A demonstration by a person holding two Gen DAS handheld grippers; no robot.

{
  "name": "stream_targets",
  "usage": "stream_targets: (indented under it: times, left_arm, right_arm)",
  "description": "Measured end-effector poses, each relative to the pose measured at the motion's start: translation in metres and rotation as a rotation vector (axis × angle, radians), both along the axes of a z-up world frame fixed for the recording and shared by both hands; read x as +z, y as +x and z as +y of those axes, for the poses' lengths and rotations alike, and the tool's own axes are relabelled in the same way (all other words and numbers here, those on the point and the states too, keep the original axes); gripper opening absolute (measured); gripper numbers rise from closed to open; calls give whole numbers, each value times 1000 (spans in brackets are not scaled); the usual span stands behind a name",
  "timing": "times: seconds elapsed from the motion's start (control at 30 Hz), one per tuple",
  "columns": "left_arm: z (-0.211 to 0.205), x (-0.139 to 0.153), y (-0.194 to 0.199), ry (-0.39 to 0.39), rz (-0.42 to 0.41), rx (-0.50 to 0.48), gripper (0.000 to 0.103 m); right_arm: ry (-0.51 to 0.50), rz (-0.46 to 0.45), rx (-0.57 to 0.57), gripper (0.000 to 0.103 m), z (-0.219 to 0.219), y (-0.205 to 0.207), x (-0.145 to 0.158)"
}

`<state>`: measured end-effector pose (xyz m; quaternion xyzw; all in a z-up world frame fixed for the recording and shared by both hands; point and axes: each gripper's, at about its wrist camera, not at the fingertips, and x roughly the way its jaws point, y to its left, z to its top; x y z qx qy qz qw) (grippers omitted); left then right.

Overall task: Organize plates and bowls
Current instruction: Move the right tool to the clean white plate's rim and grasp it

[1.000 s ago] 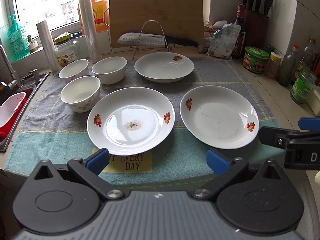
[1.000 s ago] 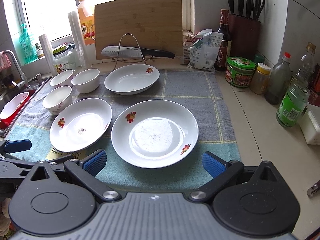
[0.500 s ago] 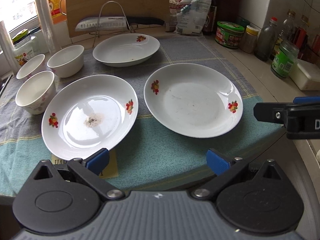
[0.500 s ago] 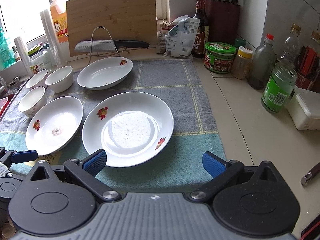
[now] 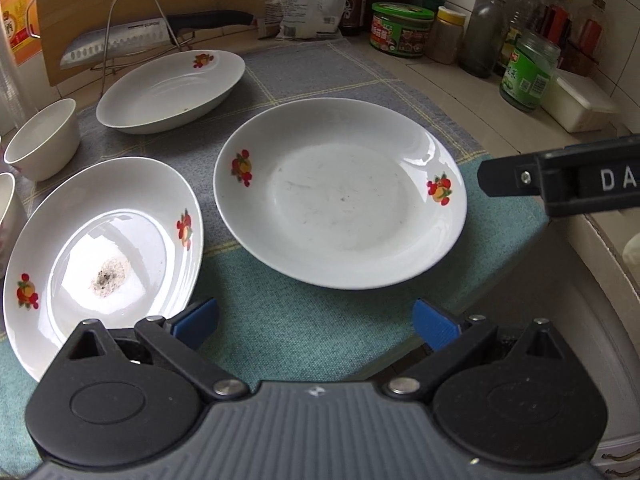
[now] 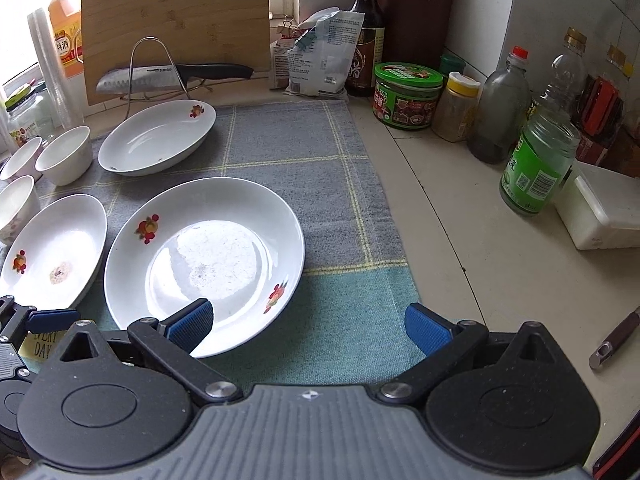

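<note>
Three flowered plates on cloth (image 6: 320, 184): near plate (image 6: 204, 264), soiled plate (image 5: 104, 256) beside it, far plate (image 6: 158, 138) by knife (image 6: 172, 76); bowls (image 6: 64, 154) at left; left gripper (image 5: 316, 322) and right gripper (image 6: 308, 326) jaws wide, empty.

The knife (image 6: 140, 79) blade reads "SUPOR". White letters "DA" stand on the right hand-held gripper (image 5: 580, 178), and a yellow patch (image 6: 40, 345) on the towel (image 6: 340, 320) shows "ERY DAY", partly hidden behind the left hand-held gripper (image 6: 24, 328)
</note>
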<state>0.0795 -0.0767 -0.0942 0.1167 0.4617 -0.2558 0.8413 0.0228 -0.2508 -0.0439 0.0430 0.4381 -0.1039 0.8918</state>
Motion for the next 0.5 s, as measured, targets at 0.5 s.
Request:
stream_targets:
  times: [0.5]
  left_arm:
    - [-8,-17,8,-11,-2,-103,102]
  right_arm:
    - [-25,39,-73,103,-3,24,-6]
